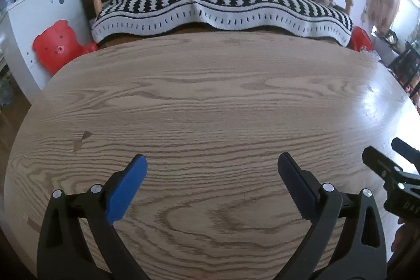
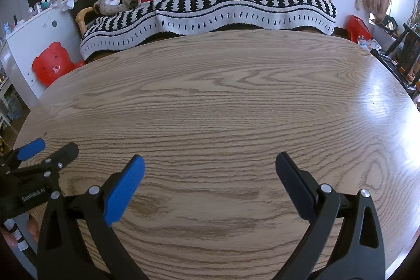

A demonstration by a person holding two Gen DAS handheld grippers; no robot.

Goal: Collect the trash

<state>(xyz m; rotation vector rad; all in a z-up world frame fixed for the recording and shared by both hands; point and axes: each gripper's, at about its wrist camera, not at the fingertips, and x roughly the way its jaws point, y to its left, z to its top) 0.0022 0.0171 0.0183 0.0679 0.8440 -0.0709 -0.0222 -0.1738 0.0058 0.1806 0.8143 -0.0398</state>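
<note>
My left gripper (image 1: 211, 162) is open and empty, held just above a wooden table (image 1: 210, 101). My right gripper (image 2: 210, 162) is open and empty above the same table (image 2: 215, 101). Each gripper shows at the edge of the other's view: the right one (image 1: 388, 164) at the far right, the left one (image 2: 47, 148) at the far left. No trash shows on the table top in either view. A small dark chip (image 1: 81, 141) marks the wood at the left.
Behind the table stands a sofa under a black-and-white striped blanket (image 1: 223, 9) with clothes and a cushion on it. A red bear-shaped stool (image 1: 56, 46) and a white cabinet (image 1: 34, 12) stand at the left. A red object (image 2: 357, 28) and dark chairs (image 2: 404, 54) stand at the right.
</note>
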